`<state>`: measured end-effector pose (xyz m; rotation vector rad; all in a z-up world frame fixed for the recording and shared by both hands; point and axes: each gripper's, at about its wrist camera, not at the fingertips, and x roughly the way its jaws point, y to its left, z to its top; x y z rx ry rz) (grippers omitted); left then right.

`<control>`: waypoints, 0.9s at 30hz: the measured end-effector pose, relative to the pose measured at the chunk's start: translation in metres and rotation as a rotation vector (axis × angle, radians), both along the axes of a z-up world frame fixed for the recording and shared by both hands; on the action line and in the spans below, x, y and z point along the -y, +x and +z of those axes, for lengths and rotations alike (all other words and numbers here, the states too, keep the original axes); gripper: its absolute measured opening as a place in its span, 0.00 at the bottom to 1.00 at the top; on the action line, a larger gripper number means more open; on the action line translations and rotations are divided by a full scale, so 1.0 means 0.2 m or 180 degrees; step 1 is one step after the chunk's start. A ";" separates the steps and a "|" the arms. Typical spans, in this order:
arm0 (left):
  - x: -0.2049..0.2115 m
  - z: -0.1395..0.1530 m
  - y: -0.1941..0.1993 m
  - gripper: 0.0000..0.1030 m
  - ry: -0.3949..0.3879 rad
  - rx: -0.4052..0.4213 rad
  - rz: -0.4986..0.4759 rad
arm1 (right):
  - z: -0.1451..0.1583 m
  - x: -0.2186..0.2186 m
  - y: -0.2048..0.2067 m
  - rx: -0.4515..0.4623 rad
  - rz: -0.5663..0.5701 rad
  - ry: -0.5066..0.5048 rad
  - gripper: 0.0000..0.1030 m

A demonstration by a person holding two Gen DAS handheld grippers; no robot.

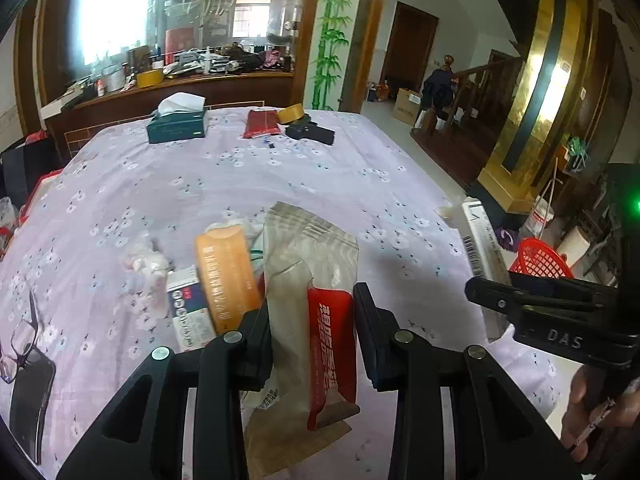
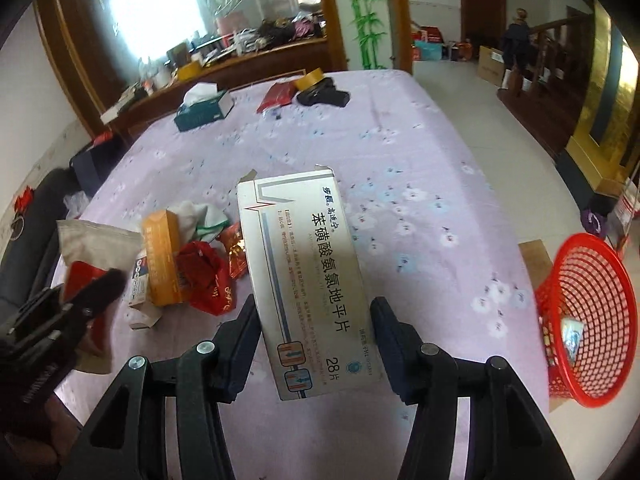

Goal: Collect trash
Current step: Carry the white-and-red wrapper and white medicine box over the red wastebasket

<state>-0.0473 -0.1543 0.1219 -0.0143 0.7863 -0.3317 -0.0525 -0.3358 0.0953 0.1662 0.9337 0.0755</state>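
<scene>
Left gripper (image 1: 312,332): jaws clamped on a beige-and-red snack pouch (image 1: 310,280), pouch standing up between the fingers, its top above the fingertips. Left finger also sits right against an orange box (image 1: 226,276); contact there unclear.

Right gripper (image 2: 314,340): jaws closed on a white medicine box (image 2: 308,272), gripped by its long sides, open torn flap at the far end. Box is lifted off the cloth. No earlier picture to compare against.

Remaining trash pile sits on the near-left part of the table: orange box, a small white-and-blue carton (image 1: 188,312) under it, a crumpled red bag (image 2: 204,280), foil wrapper (image 2: 236,256), white crumpled tissue (image 2: 200,216), clear plastic wrap (image 1: 146,268).

Red mesh basket (image 2: 588,320) sits off the table's right edge, just beside it, below tabletop level; something small already inside. In the left view its rim shows behind the right gripper.

Table (image 1: 280,184), purple floral cloth: middle stretch between the pile and the far end is bare, right half bare up to the edge. Far end holds a green tissue box (image 1: 178,124), red pouch (image 1: 262,122), tape roll (image 1: 290,114), black object (image 1: 310,132). Glasses (image 1: 20,344) on a dark phone near the left edge.

Beyond the right edge, tiled floor.
</scene>
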 end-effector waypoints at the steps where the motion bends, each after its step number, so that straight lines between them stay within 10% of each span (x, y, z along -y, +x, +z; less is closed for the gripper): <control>1: 0.02 0.00 0.00 0.33 0.0021 -0.0007 -0.0029 | 0.01 0.02 -0.02 0.0014 -0.0040 -0.0010 0.58; 27: 0.24 0.01 0.02 0.33 0.0299 0.0087 -0.0166 | 0.10 0.20 -0.19 0.0128 -0.0231 0.0013 0.58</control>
